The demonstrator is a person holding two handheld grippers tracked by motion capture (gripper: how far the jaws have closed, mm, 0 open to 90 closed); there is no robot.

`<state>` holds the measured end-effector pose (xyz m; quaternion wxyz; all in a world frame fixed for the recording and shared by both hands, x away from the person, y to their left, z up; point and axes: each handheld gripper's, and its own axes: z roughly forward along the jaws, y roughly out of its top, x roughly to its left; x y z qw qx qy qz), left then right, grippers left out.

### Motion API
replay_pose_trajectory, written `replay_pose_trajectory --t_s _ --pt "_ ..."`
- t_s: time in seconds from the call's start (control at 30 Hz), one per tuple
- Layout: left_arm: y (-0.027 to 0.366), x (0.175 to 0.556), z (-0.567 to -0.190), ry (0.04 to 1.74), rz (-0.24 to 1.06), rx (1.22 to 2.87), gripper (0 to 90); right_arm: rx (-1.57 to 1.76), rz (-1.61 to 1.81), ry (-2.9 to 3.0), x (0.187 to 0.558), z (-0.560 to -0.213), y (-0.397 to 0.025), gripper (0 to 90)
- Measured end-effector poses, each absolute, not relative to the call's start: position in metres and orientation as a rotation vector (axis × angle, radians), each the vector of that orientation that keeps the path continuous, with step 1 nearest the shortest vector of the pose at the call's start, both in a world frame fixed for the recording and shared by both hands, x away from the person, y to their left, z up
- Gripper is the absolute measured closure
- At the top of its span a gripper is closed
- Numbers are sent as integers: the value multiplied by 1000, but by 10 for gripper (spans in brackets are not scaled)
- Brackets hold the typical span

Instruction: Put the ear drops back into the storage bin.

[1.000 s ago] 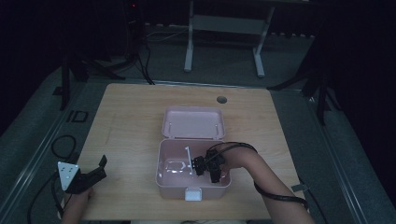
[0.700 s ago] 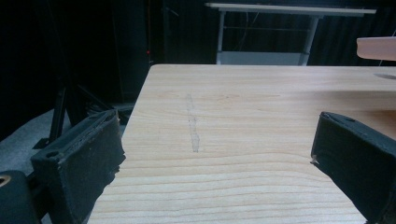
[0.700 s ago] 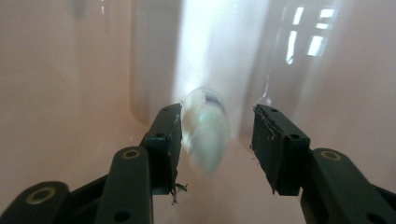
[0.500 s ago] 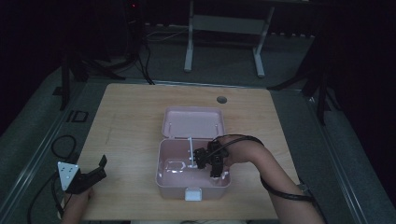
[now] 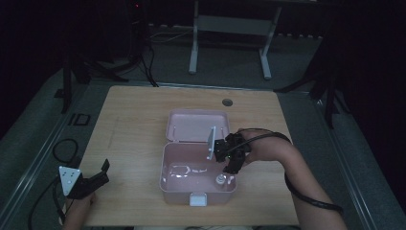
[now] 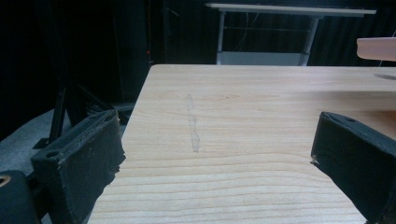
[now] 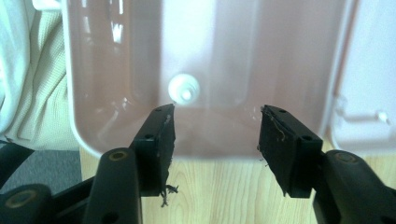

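High view: your left gripper point(image 5: 98, 175) is idling at the table's near-left, jaws open and empty. Your right gripper point(image 5: 230, 152), jaws spread, is hovering over the pink box point(image 5: 165, 184); the small white bottle point(image 5: 219, 180) is standing upright just nearward of it, in the near-right corner.

High view looks down on the whole bench point(image 5: 134, 124); right gripper view sits close above the pink box point(image 7: 210, 56), shared with it.
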<state>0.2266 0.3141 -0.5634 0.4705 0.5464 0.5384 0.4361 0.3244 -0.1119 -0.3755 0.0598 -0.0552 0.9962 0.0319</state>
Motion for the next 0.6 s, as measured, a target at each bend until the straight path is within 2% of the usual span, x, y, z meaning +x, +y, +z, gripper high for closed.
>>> replay_pose_trajectory --t_s 0.27,0.4,0.47,0.5,0.53,0.57,0.6 --pt "314 227 -563 1319 1071 1338 24 -70 137 2998 329 -369 -141 417" --pt "314 227 -563 1320 1071 1338 24 7 157 2999 333 -375 -159 355" --pt "314 227 -563 1320 1071 1338 24 27 167 2994 335 -376 -163 355" --pt "314 227 -563 1319 1071 1337 23 75 185 2989 337 -381 -171 247" --pt "314 227 -563 1319 1071 1337 23 75 185 2989 337 -381 -171 247" --pt "314 226 -563 1319 1072 1337 24 97 198 2981 338 -388 -180 182" --pt "314 226 -563 1318 1072 1337 24 123 219 2987 340 -392 -184 181"
